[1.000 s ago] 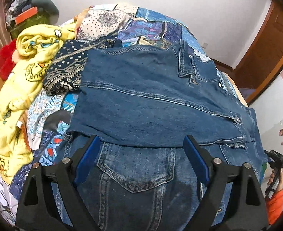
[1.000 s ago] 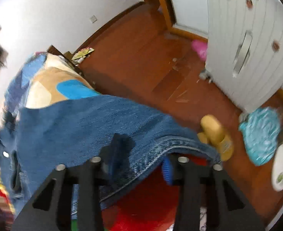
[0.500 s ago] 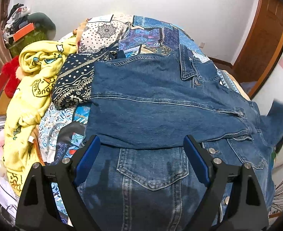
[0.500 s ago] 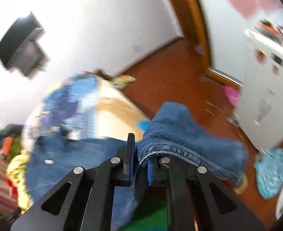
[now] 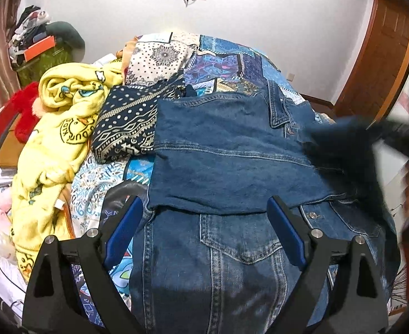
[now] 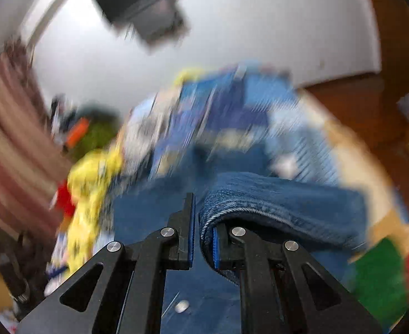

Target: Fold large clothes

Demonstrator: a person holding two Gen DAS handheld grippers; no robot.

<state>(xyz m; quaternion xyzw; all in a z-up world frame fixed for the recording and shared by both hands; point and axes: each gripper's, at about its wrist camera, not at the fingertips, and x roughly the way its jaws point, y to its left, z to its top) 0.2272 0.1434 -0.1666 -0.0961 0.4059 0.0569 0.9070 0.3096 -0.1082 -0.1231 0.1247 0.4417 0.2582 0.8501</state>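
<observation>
One sleeve (image 6: 282,203) of the blue denim jacket (image 5: 232,161), pinched in your right gripper (image 6: 203,239), has swung in over the bed (image 5: 221,64) for the fold, while your left gripper (image 5: 204,233) hovers with fingers spread.

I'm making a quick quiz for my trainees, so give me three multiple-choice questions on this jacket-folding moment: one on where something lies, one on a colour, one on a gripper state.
1. Where does the yellow blanket lie relative to the denim jacket in the left wrist view?
A. To its left
B. On top of it
C. To its right

2. What colour are the pads on the left gripper?
A. Red
B. Blue
C. White

3. What is the right gripper doing?
A. Open above the bed
B. Shut on nothing
C. Shut on a fold of the jacket's denim

Answers:
1. A, the blanket is heaped along the left side of the bed, beside the jacket.
2. B, both inner pads show blue.
3. C, a rolled denim edge sits pinched between its fingers, though the view is blurred.
</observation>
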